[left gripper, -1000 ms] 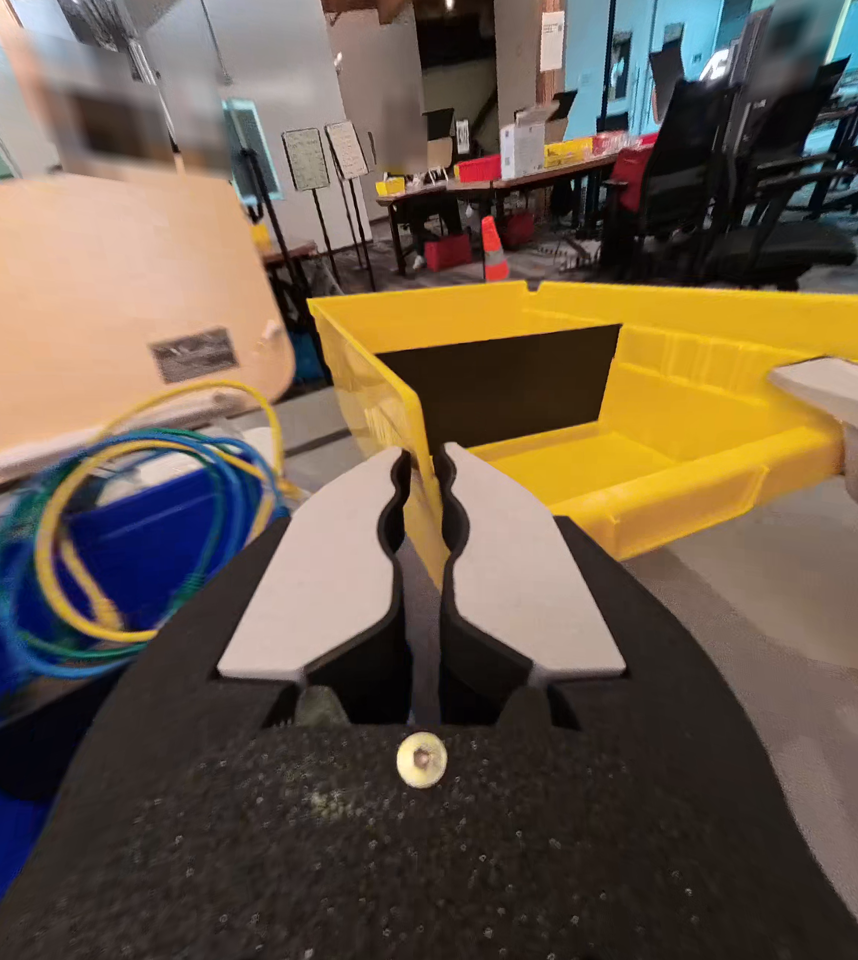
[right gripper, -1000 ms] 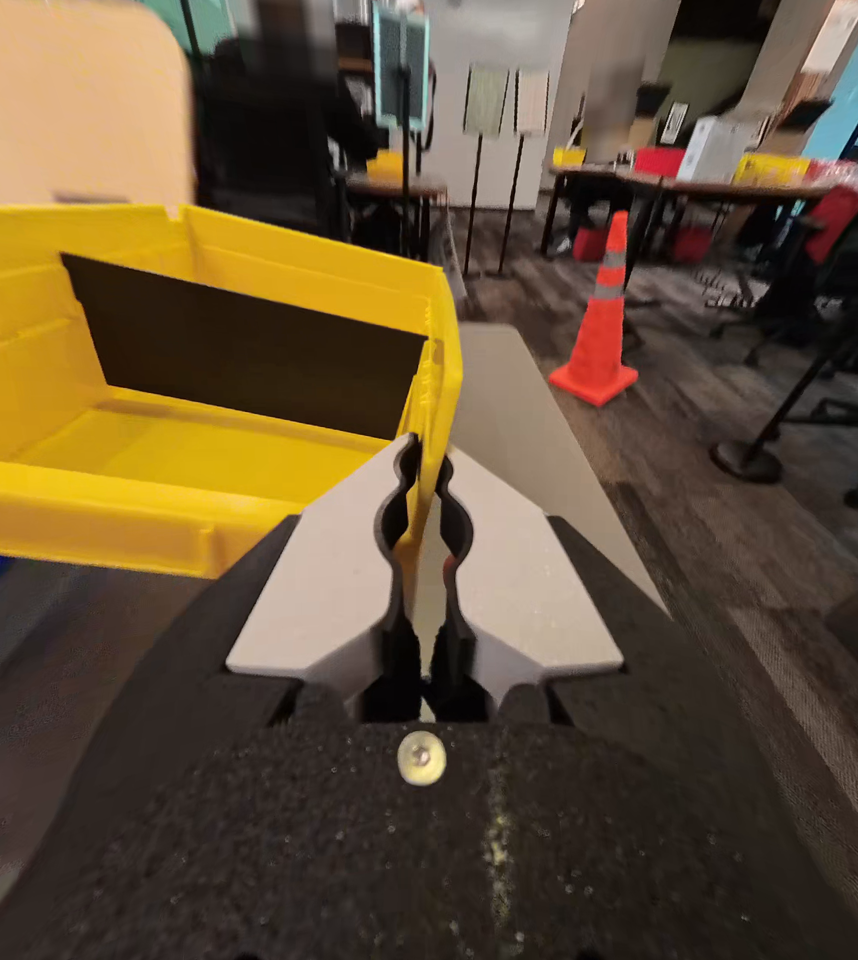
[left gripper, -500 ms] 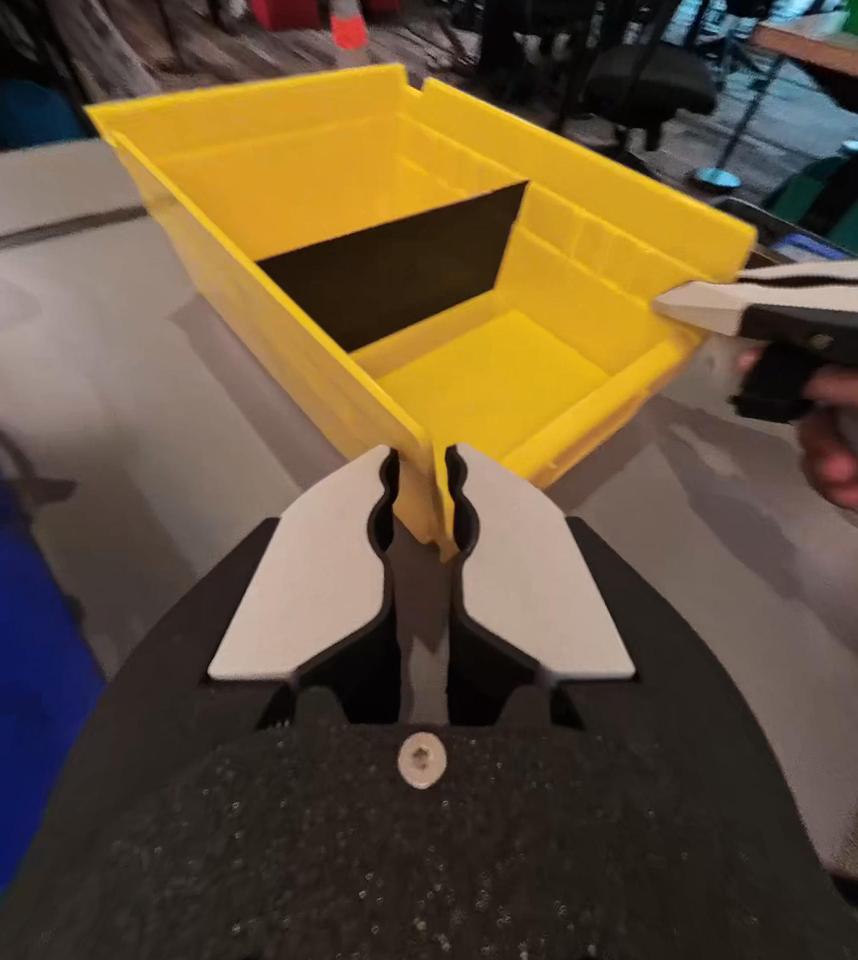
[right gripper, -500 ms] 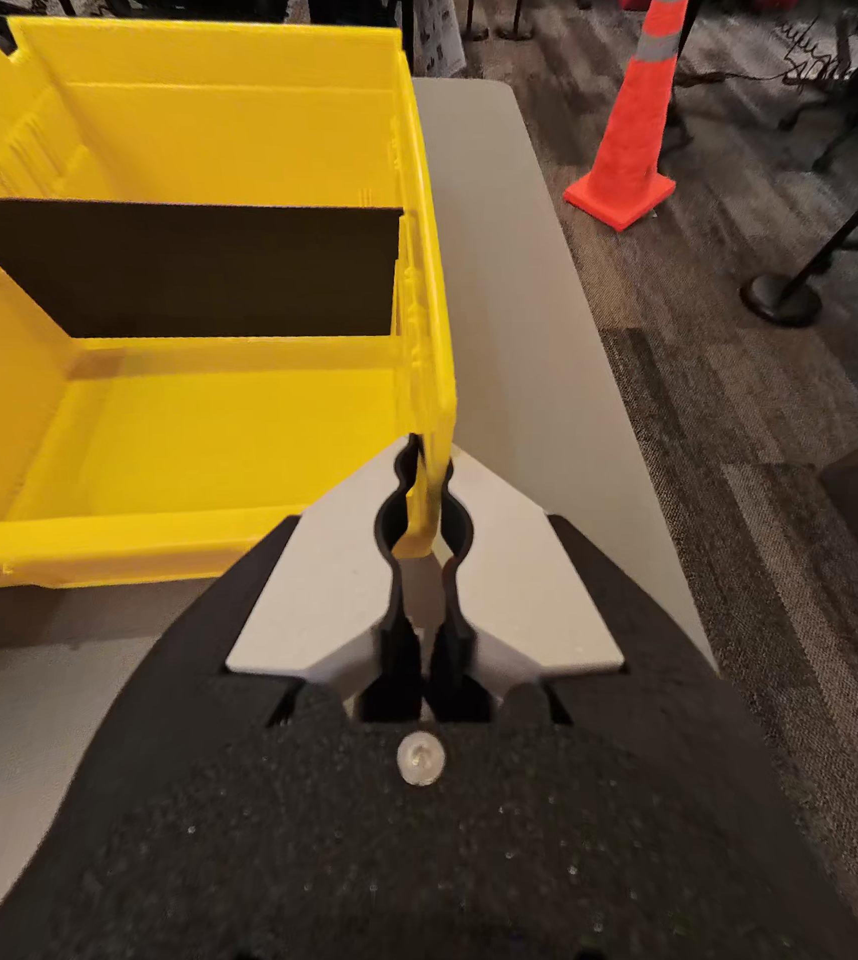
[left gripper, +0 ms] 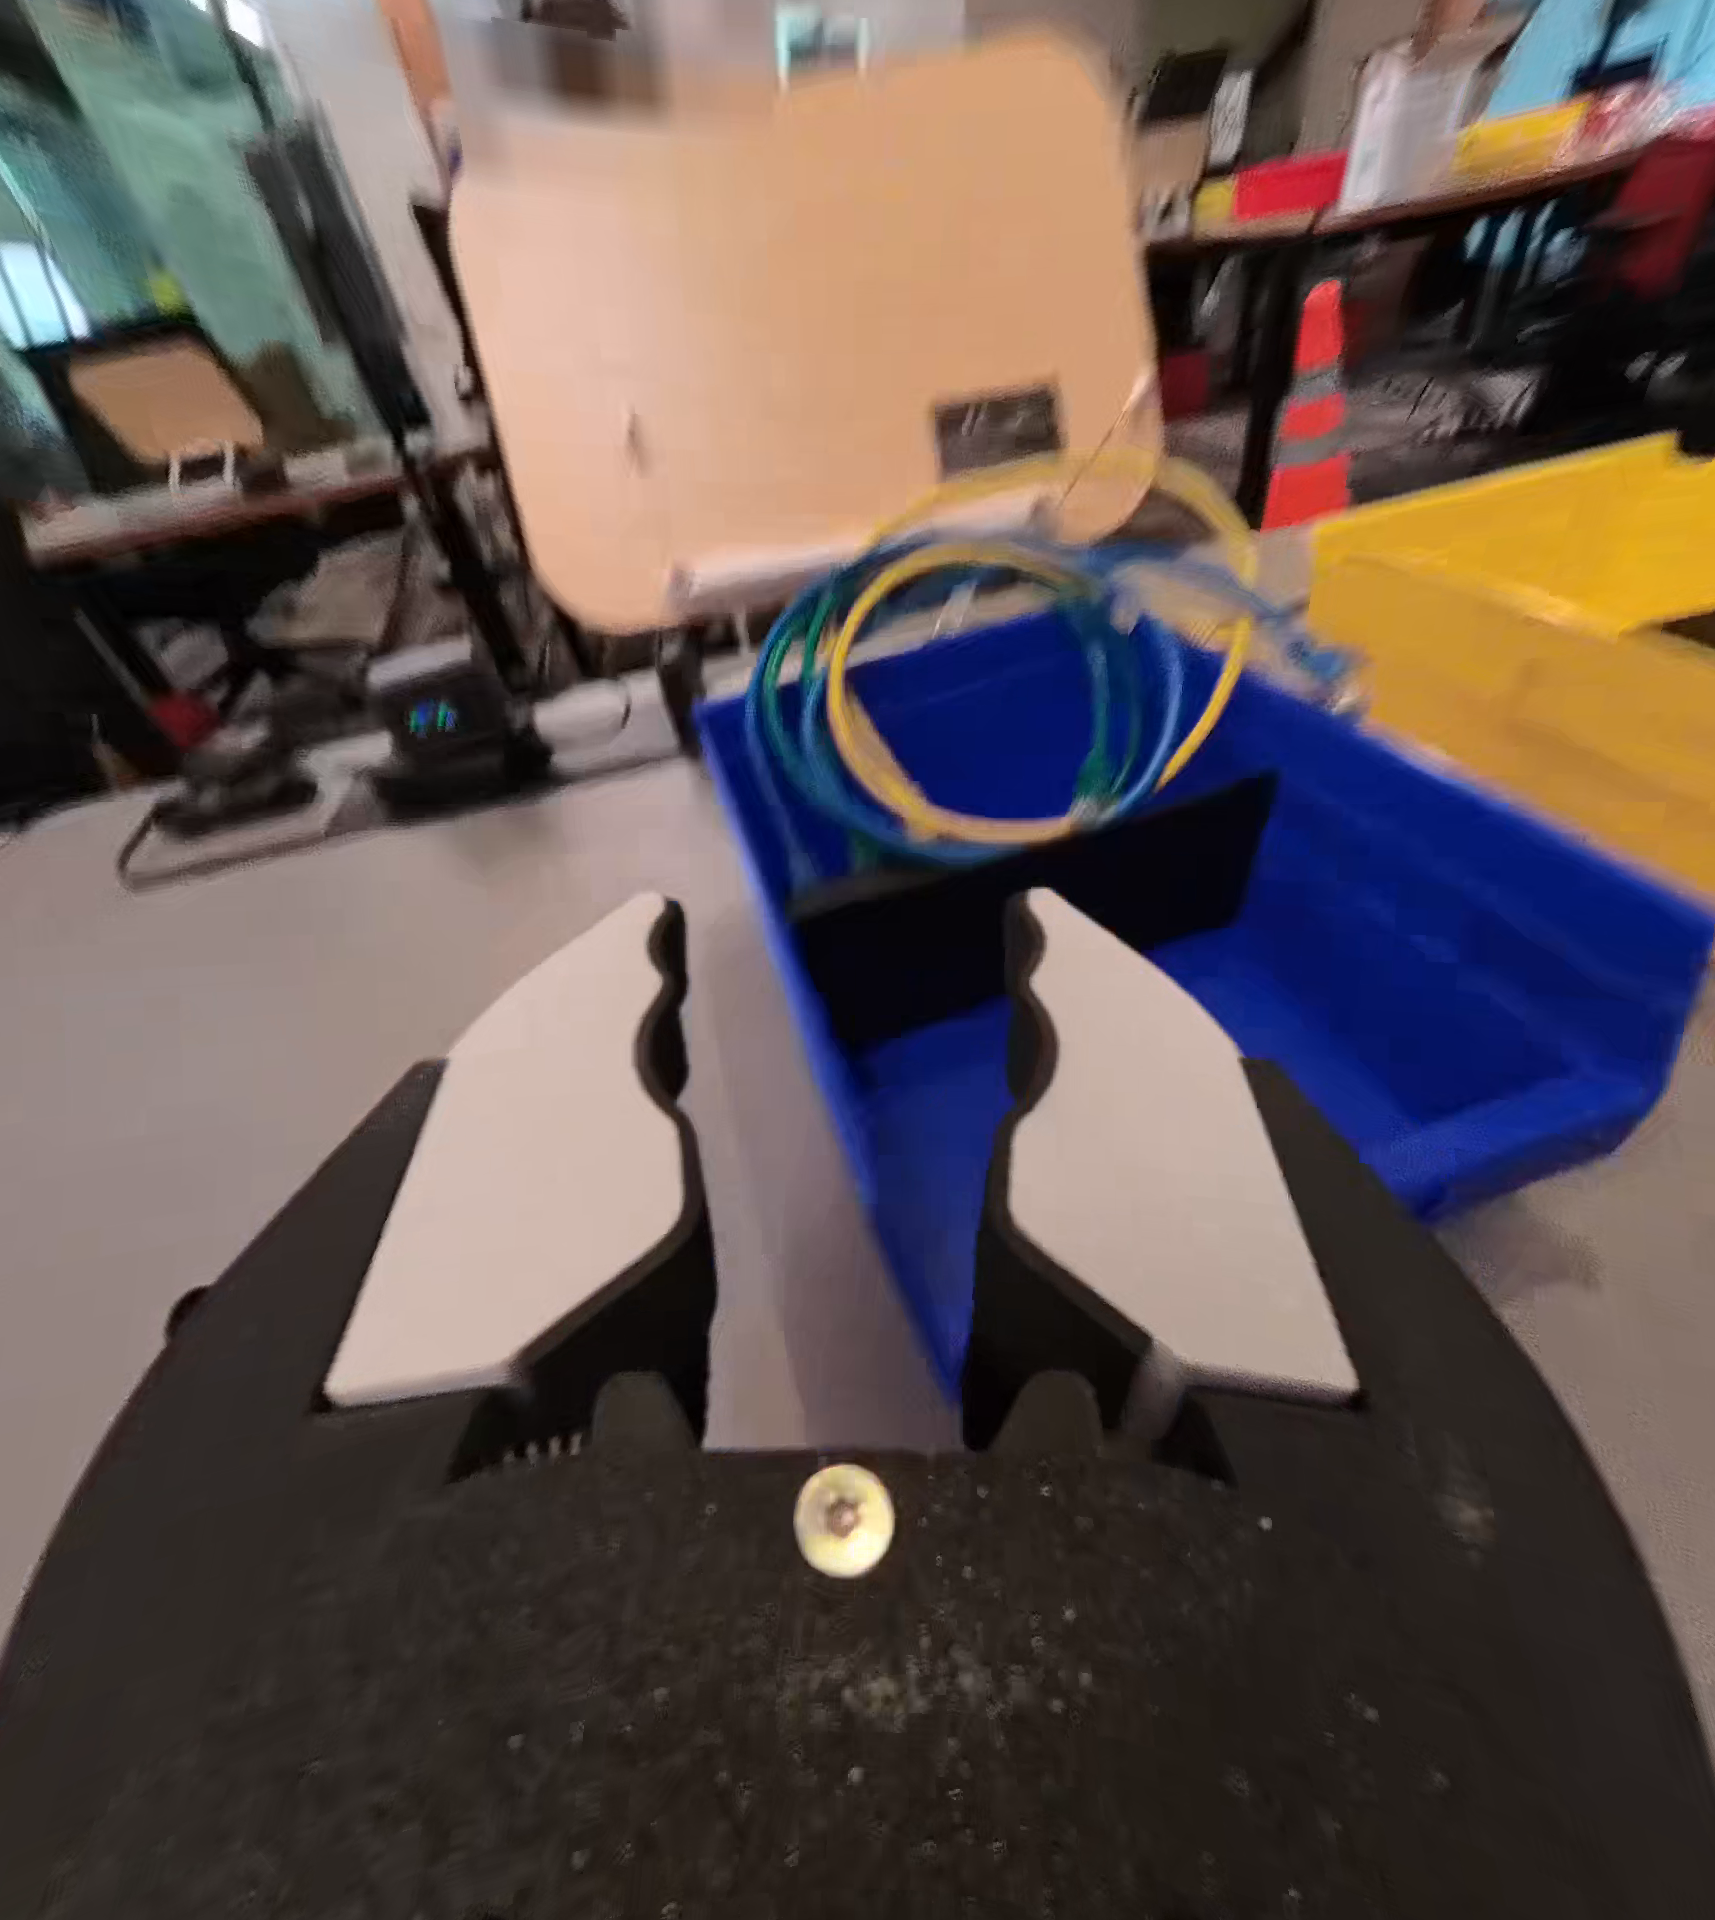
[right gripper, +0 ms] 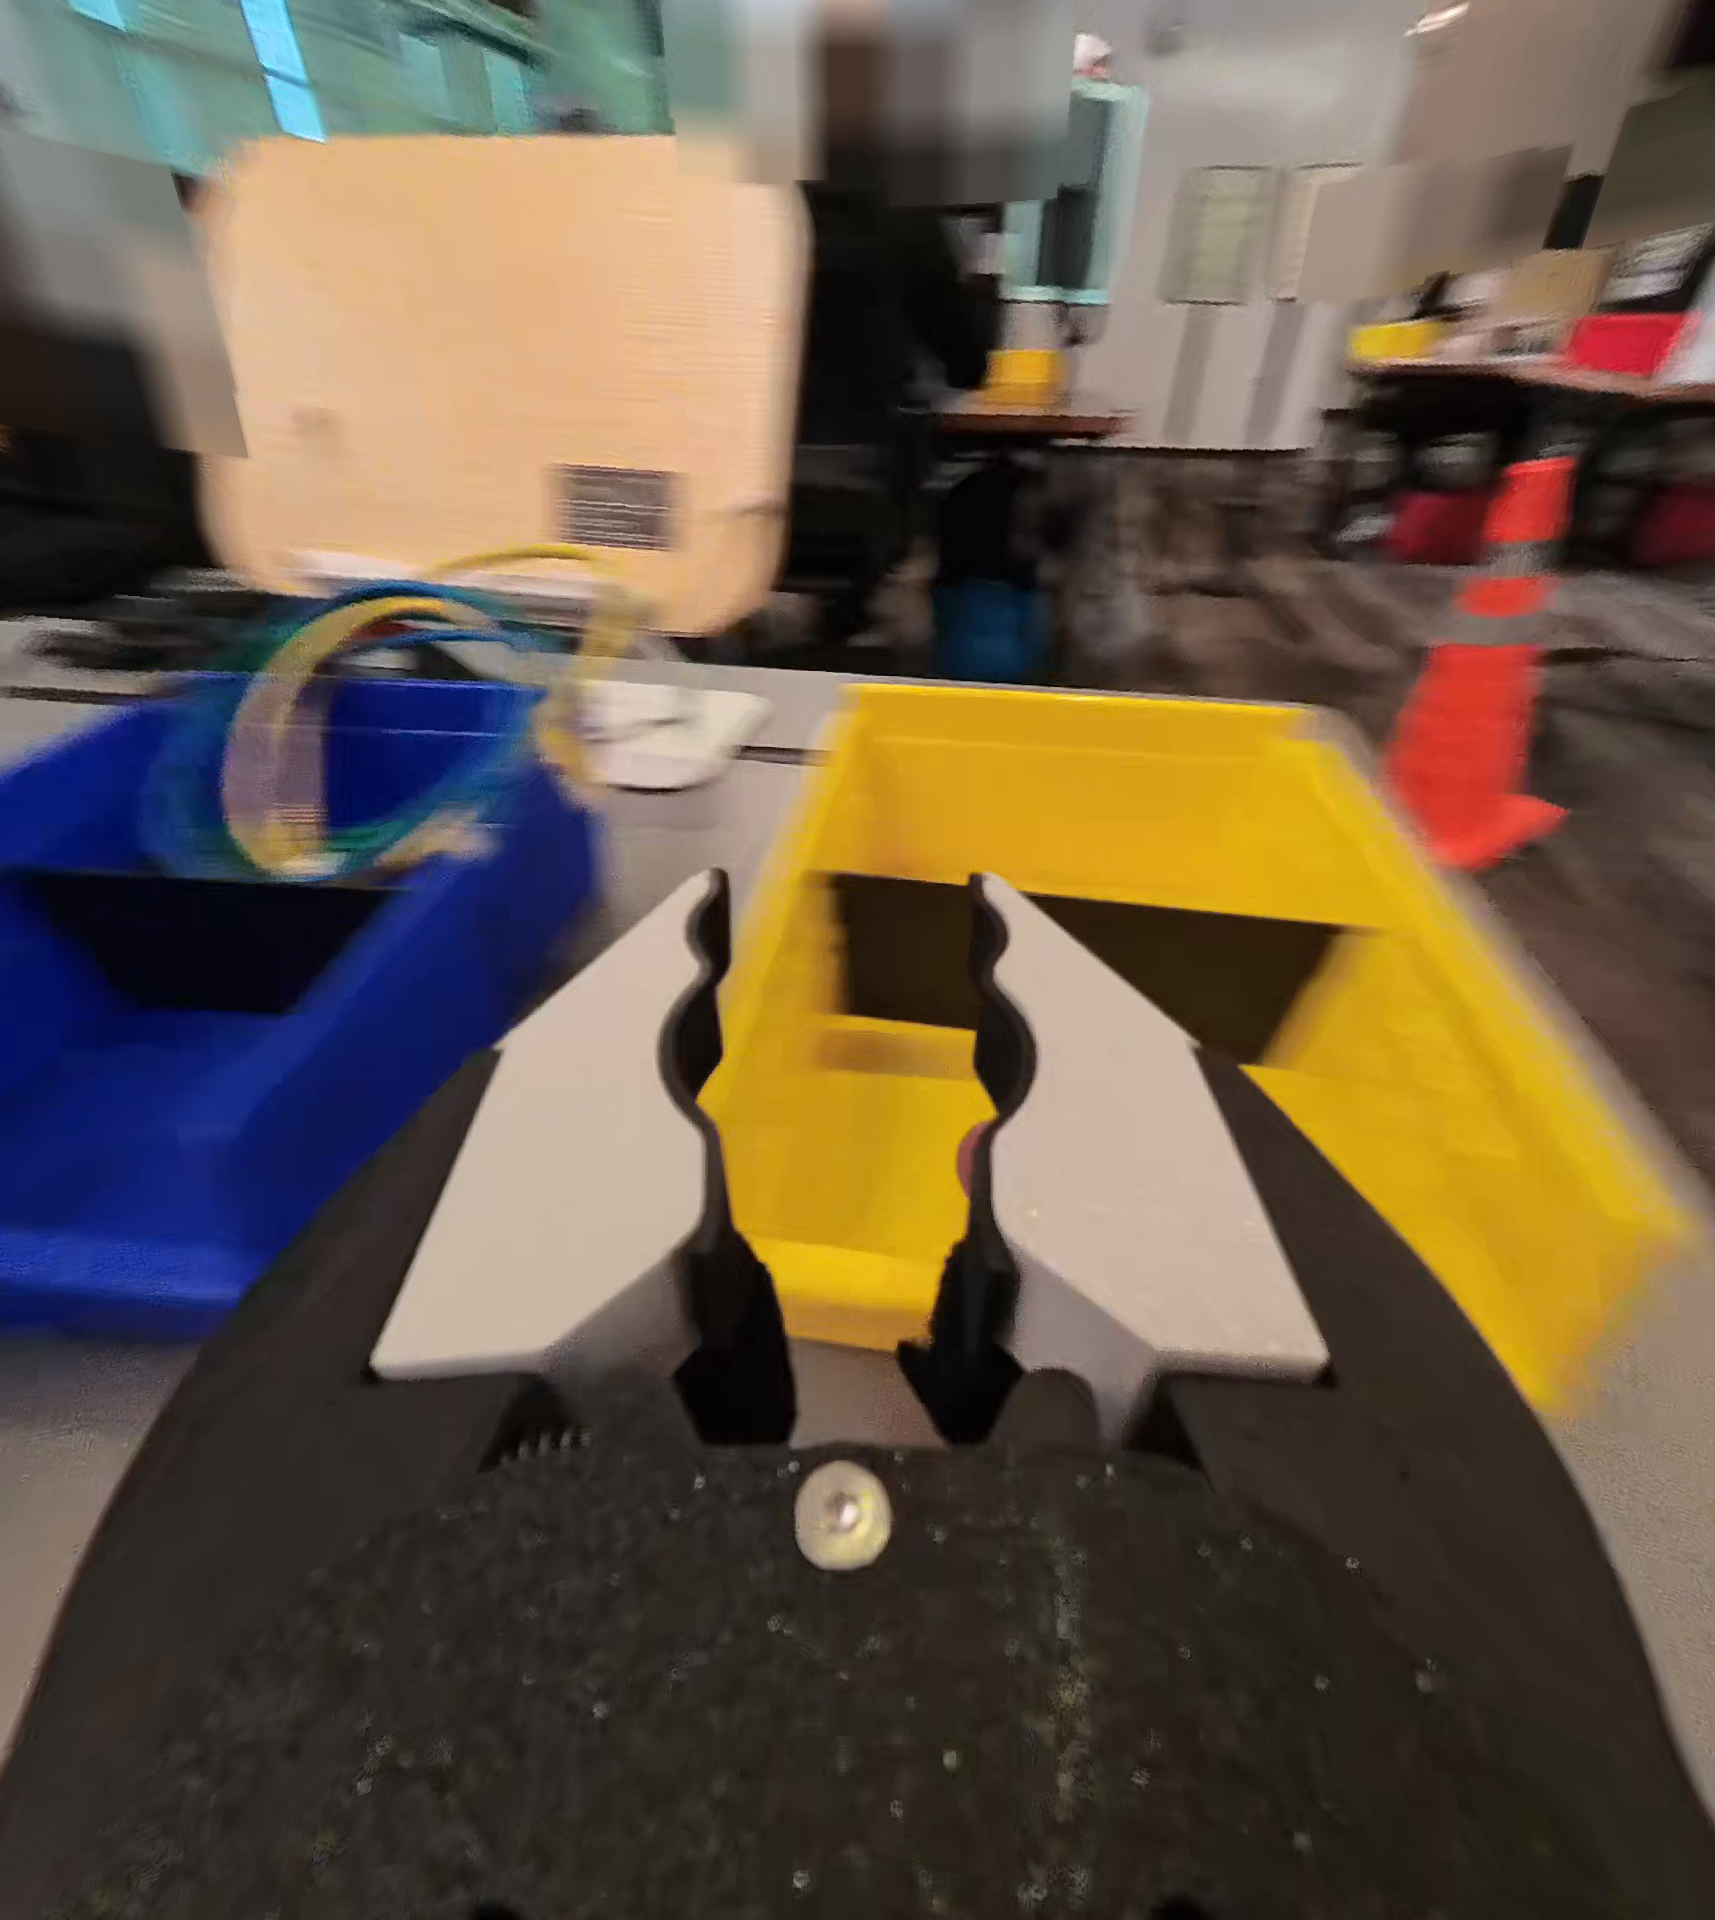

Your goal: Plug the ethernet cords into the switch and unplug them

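Coiled ethernet cords [left gripper: 988, 717] sit in the far compartment of a blue bin [left gripper: 1435, 997] on the grey counter [left gripper: 209, 1039], ahead of the left gripper [left gripper: 842, 925], jaws spread and empty. The right gripper [right gripper: 848, 894], jaws likewise spread, faces a yellow bin [right gripper: 1455, 1122].
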